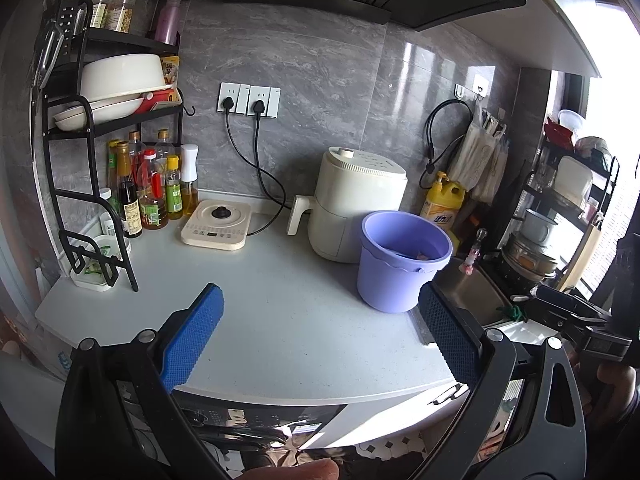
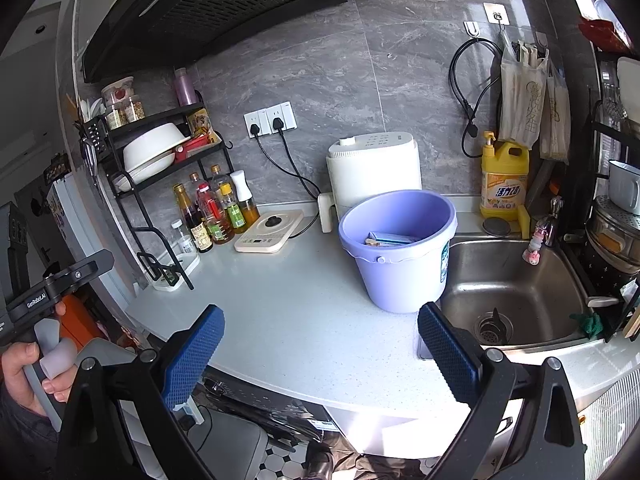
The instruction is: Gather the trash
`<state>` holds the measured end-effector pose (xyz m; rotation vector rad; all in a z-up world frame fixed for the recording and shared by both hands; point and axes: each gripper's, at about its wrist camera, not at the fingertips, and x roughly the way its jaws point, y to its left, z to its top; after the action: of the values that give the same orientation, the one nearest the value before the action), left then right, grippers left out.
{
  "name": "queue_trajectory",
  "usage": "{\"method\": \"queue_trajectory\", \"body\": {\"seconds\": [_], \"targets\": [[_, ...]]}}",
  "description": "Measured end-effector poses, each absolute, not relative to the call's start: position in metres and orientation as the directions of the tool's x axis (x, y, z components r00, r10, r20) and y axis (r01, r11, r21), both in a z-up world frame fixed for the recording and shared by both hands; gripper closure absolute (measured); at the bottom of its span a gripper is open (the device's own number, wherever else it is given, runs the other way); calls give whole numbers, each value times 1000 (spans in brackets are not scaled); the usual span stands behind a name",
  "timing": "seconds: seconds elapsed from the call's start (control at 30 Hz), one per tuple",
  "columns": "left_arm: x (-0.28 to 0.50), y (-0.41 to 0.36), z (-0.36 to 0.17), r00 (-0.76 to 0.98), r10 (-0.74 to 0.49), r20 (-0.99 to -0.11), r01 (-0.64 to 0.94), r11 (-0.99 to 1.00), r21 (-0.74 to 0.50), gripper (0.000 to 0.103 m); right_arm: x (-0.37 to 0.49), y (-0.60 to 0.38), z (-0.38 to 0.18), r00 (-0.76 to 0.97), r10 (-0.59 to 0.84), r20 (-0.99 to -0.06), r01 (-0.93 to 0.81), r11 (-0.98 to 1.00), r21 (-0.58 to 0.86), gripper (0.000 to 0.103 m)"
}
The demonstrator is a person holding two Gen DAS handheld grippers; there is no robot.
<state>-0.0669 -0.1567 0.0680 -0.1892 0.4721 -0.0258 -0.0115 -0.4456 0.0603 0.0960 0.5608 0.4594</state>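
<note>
Trash (image 2: pixel 390 238), a blue carton among scraps, lies inside the purple bucket (image 2: pixel 396 252) ahead of the right gripper (image 2: pixel 320 344), likely set beside the sink (image 2: pixel 516 292) for easy reach. Both it and the left gripper (image 1: pixel 320 332) gape empty. "GenRoboAI" marks the left handle.
</note>
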Motion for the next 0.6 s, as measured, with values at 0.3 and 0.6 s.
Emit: {"method": "queue_trajectory", "body": {"seconds": [0.3,0.6], "targets": [[-63,-156,60,880,-67,-471,-19,984,-177,6,-6,-445,53,743,445,-500,-383,895,227,8],[-62,-151,57,879,-68,-472,-18,984,-176,6,-3,-440,49,743,437,-508,-384,899,212,8]]}}
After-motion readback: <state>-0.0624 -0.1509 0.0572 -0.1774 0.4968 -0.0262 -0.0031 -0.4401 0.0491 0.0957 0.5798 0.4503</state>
